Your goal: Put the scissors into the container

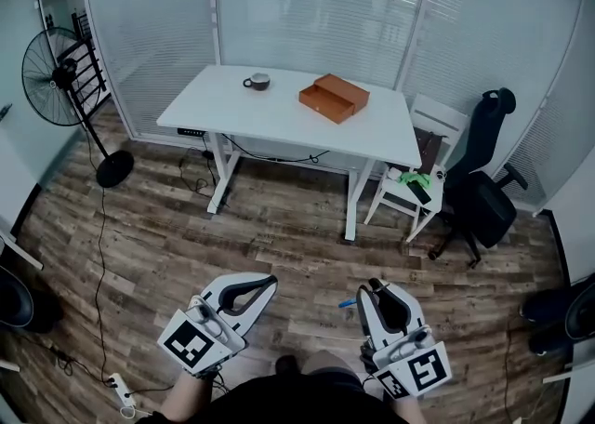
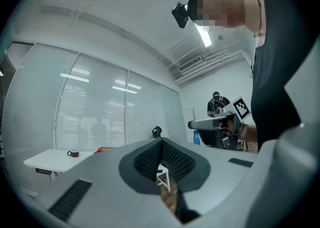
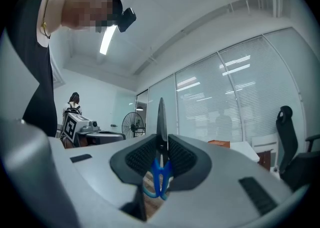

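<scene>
Holding scissors (image 3: 161, 118) clamped between right gripper (image 3: 161, 144) jaws, blades beyond the tips; left gripper (image 2: 161, 146) jaws together, apparently empty. Grip firmly while approaching container (image 1: 333, 98) ahead.

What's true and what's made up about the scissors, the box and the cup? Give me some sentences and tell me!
1. The right gripper pinches the scissors in its fingers. True.
2. The scissors have red handles. False: the handles are blue.
3. The orange container sits on the white table. True.
4. The cup stands on the floor. False: it is on the table.
5. The left gripper holds a spoon. False: its fingers hold nothing.
</scene>
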Demonstrator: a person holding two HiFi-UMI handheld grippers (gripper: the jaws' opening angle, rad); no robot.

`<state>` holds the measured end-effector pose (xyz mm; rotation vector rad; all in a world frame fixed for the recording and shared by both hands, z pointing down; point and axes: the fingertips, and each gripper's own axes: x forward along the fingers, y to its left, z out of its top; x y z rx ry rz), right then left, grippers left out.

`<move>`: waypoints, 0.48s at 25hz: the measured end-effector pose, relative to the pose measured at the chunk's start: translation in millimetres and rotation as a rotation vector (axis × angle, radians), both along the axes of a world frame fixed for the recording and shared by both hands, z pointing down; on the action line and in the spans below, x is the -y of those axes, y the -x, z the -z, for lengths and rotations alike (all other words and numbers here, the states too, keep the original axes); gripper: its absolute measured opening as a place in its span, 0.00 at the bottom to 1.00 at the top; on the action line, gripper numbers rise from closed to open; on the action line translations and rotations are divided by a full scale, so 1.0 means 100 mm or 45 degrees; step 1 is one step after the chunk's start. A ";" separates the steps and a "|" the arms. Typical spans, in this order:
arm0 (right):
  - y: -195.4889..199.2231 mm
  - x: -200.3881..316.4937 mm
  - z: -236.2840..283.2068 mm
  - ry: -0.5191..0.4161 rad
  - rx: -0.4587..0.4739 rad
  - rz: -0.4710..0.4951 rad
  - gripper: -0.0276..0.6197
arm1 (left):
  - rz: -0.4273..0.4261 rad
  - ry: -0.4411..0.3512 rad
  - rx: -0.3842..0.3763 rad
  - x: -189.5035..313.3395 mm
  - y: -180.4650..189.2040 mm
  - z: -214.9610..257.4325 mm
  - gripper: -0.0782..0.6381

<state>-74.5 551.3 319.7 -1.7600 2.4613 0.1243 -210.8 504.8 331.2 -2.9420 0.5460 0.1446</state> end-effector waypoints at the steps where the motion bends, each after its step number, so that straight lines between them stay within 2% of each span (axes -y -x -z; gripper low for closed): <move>1: 0.01 -0.01 -0.01 0.007 0.000 -0.001 0.16 | -0.003 0.002 -0.003 -0.01 0.01 -0.01 0.13; 12: 0.02 0.11 0.01 0.008 -0.016 0.023 0.16 | 0.021 0.010 -0.007 0.09 0.04 -0.02 0.13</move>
